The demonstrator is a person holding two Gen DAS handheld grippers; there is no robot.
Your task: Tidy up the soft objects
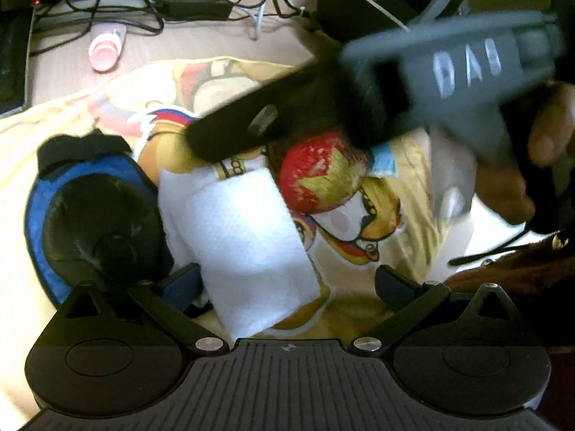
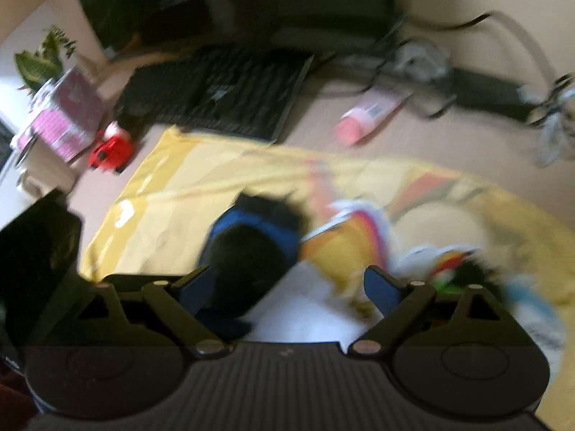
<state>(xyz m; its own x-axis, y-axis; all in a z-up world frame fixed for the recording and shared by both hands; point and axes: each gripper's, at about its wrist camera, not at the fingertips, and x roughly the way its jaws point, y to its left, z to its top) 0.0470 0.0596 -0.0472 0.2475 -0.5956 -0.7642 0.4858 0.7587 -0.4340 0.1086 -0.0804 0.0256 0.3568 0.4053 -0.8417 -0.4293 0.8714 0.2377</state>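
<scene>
My left gripper [image 1: 287, 285] is open low over a yellow cartoon-print cloth [image 1: 72, 118], with a white foam piece [image 1: 248, 237] between its fingers. A blue and black padded object [image 1: 90, 215] lies just left of it. Beyond it sits a red strawberry-like plush [image 1: 316, 176]. The other gripper's grey housing [image 1: 467, 64], blurred, crosses above the plush, held by a hand [image 1: 550, 133]. In the blurred right wrist view my right gripper [image 2: 289, 289] is open above the padded object [image 2: 251, 251] and the white piece [image 2: 305, 309] on the cloth [image 2: 179, 194].
Behind the cloth are a black keyboard [image 2: 222, 97], a pink tube [image 2: 366, 118], tangled cables [image 1: 201, 3] and a power brick [image 2: 492, 93]. A red toy [image 2: 109, 151], a pink box [image 2: 64, 115] and a plant [image 2: 43, 61] stand at the far left.
</scene>
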